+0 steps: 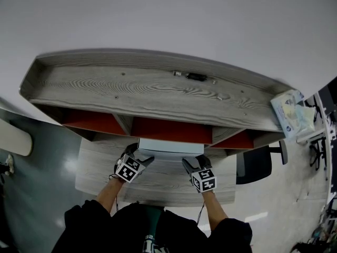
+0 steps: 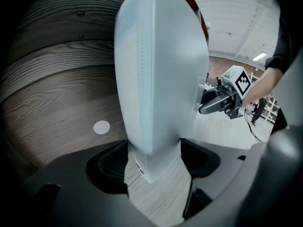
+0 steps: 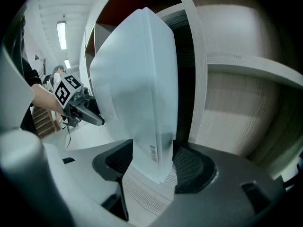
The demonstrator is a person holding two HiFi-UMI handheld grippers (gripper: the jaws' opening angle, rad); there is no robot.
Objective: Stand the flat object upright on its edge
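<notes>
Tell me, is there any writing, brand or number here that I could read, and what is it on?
No text reads clearly in any view.
On the flat box, a small label: too small to read.
On the cubes of the left gripper and right gripper: black-and-white square patterns, no letters.
On the shelf top, a packet: print too blurred to read.

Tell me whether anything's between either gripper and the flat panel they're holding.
Nothing visible is in the way. The left gripper and right gripper each have their jaws closed directly on one end of the flat panel, which is upright over the desk.
</notes>
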